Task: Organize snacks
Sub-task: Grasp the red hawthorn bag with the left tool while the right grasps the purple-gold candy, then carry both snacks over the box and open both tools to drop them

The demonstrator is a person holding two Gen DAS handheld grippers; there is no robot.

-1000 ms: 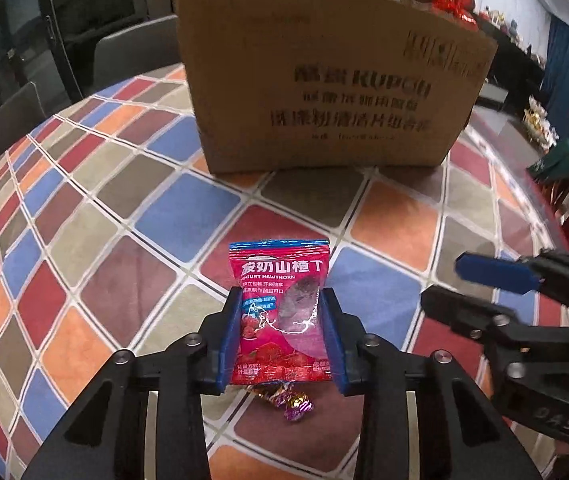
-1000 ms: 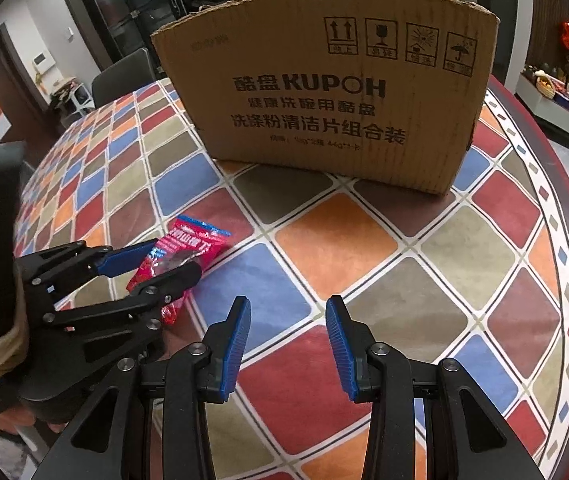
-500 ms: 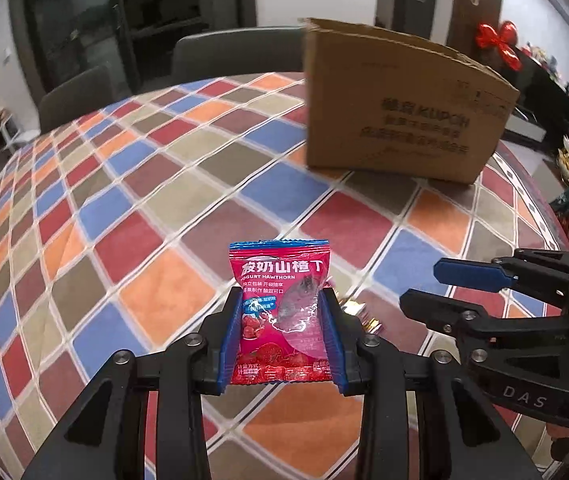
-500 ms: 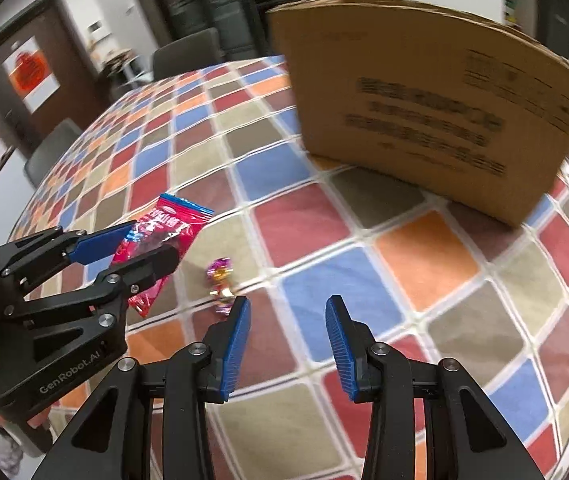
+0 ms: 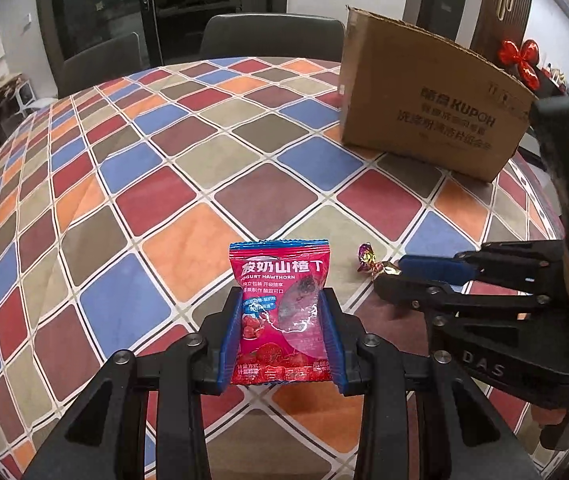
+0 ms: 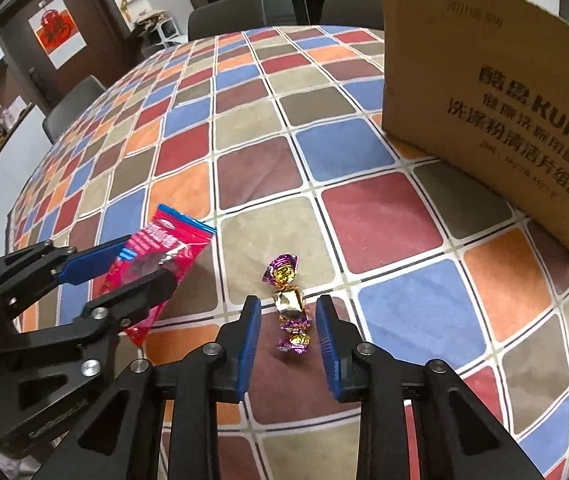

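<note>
My left gripper [image 5: 282, 312] is shut on a red yogurt hawthorn snack packet [image 5: 282, 312] and holds it upright above the table. The packet also shows in the right wrist view [image 6: 156, 260], held by the left gripper [image 6: 140, 260]. A few purple-and-gold wrapped candies [image 6: 289, 300] lie in a row on the tablecloth. My right gripper [image 6: 287, 320] is open, its blue pads on either side of the candies. In the left wrist view the right gripper [image 5: 394, 276] sits at the candies [image 5: 368, 258].
A tall open cardboard box [image 5: 424, 108] stands on the checkered tablecloth [image 5: 204, 160] at the far right; it also shows in the right wrist view [image 6: 484, 100]. Grey chairs [image 5: 268, 36] ring the round table's far edge.
Both grippers have swung left and away from the box. The right gripper has come down around the wrapped candies. The left still holds the packet.
</note>
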